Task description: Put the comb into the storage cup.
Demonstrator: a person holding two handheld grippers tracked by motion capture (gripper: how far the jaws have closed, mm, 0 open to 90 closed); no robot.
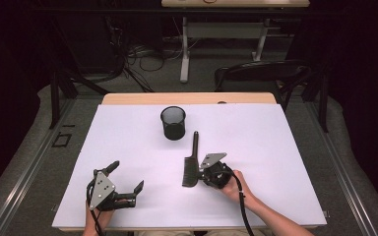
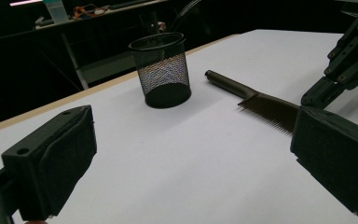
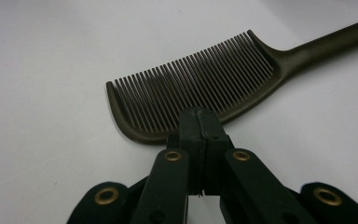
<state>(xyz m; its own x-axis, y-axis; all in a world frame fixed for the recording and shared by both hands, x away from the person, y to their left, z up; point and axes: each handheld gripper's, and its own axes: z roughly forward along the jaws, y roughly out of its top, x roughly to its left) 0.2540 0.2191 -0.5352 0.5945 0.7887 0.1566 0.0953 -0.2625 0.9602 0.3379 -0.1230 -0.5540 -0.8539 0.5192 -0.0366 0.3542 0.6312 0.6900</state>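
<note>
A dark comb (image 1: 191, 162) lies flat on the white table (image 1: 285, 162), and I take it as the landmark. Its handle points away from the person, toward a black mesh cup (image 1: 173, 123) that stands upright a little beyond the handle tip and slightly to the left of it, not touching it. The teeth of the comb face left.

The right gripper (image 1: 207, 173) is just beside the comb, at the spine of the toothed end. In the right gripper view the two jaws are pressed together with no gap, and their tips (image 3: 200, 122) reach the spine of the comb (image 3: 200, 88). I cannot tell for sure if they pinch the spine or only touch it. The comb rests on the table.

The left gripper (image 1: 127, 182) is well apart from the comb, to its left and nearer to the person. Its jaws stand wide apart and hold nothing. In the left gripper view, the comb (image 2: 261, 103) and the cup (image 2: 162, 70) show between the jaws.
</note>
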